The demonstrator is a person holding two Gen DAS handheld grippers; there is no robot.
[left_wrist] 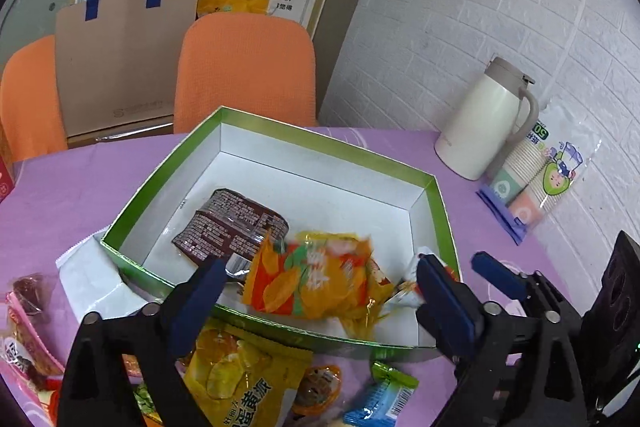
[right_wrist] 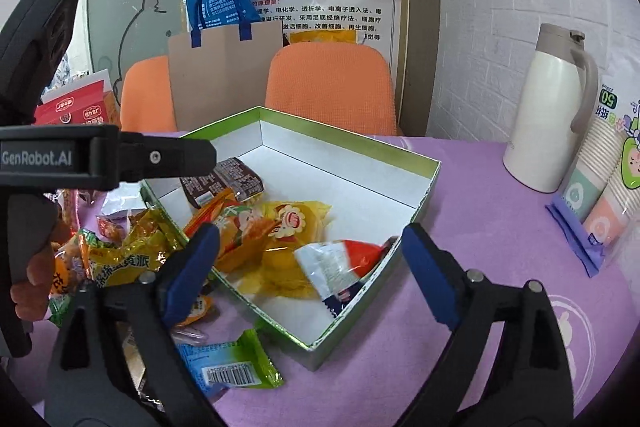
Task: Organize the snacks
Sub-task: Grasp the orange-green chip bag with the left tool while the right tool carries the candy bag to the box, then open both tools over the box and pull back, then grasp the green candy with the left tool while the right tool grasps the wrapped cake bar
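Both tongs hanging wide open, gripping nothing, above green box (left_wrist: 280, 147) on purple table.

Left gripper (left_wrist: 320, 287): orange-yellow snack packet (left_wrist: 312, 279) lying between open pads, over box's near wall.

Right gripper (right_wrist: 312, 259): red-and-white packet (right_wrist: 344, 267) resting inside box, between spread fingers.

Loose snack pile (right_wrist: 120, 255) lying left of right gripper, outside box.

Doing step well: lifting clear of box walls before reaching for next packet, avoiding dragging packets out.

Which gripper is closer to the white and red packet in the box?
The right gripper: it hangs open directly over the white and red packet. The left gripper hangs over the orange packet beside it.
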